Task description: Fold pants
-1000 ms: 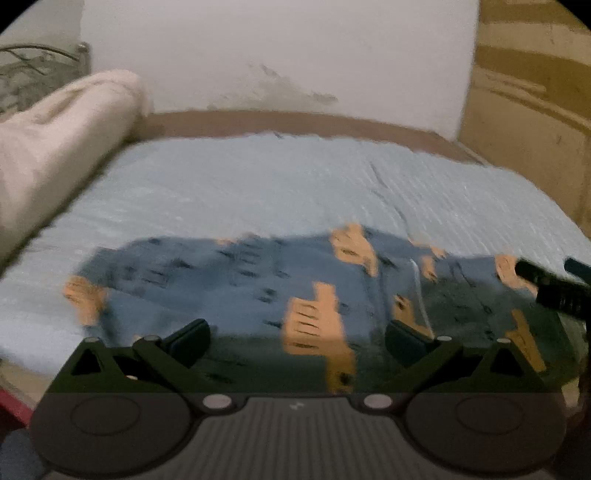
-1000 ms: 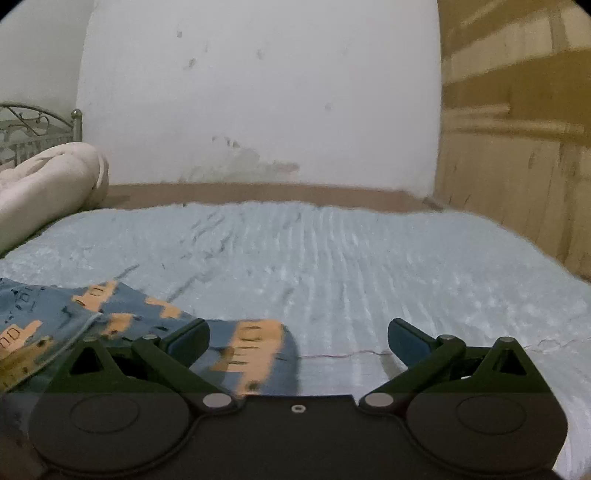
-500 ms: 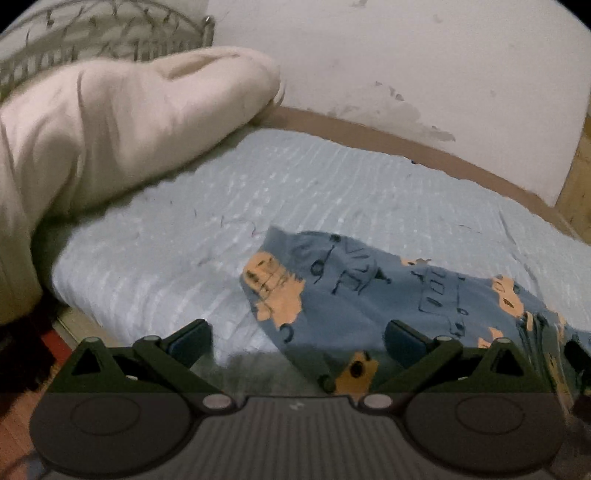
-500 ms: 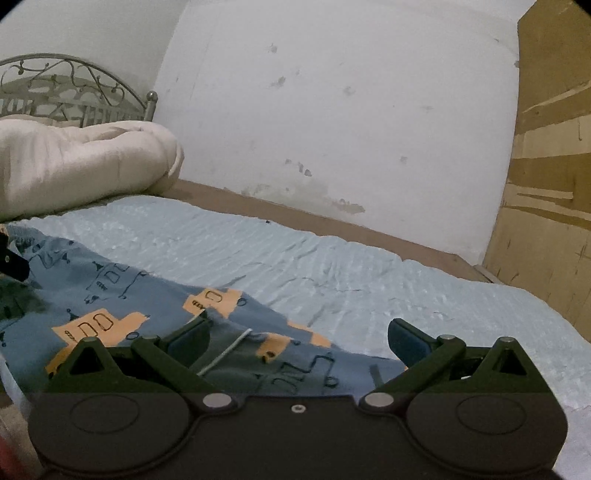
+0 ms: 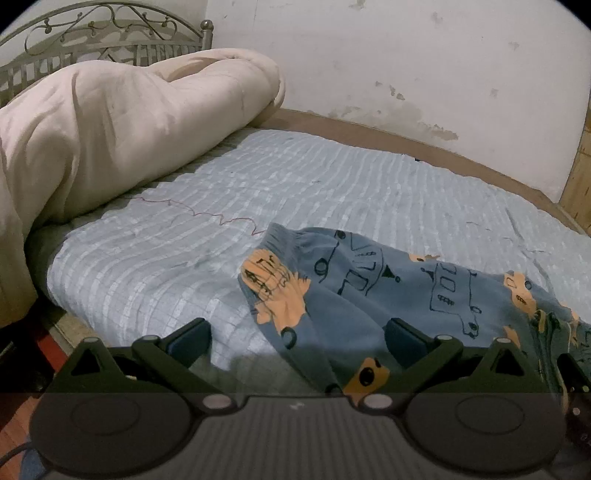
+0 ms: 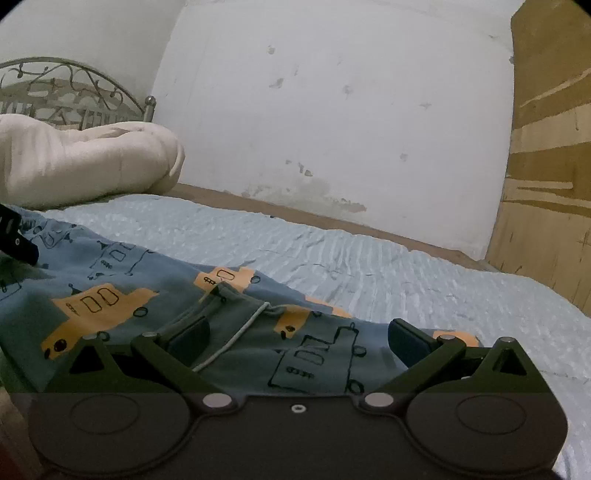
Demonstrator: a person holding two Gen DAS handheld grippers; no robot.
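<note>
The blue pants point(image 5: 388, 291) with orange trucks lie spread along the near edge of the bed point(image 5: 332, 184), beside a rolled cream duvet point(image 5: 110, 129). The left claw point(image 5: 297, 338) hovers wide open over a cuff, gripping nothing. The right claw point(image 6: 299, 336) is equally wide open and empty over the drawstring point(image 6: 236, 332) waistband.

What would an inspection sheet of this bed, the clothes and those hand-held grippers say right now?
Surface: pale blue ribbed bedsheet, wrinkled.
Job's things: blue cotton pants with orange truck print lying spread out, white drawstring showing.
Clutter: rolled cream quilt; loose red thread.
Grippers: left hand-held gripper and right hand-held gripper open over the pants, gripping nothing.
Cables: nothing seen.
Surroundings: stained white wall, grey metal headboard, wooden panel.
</note>
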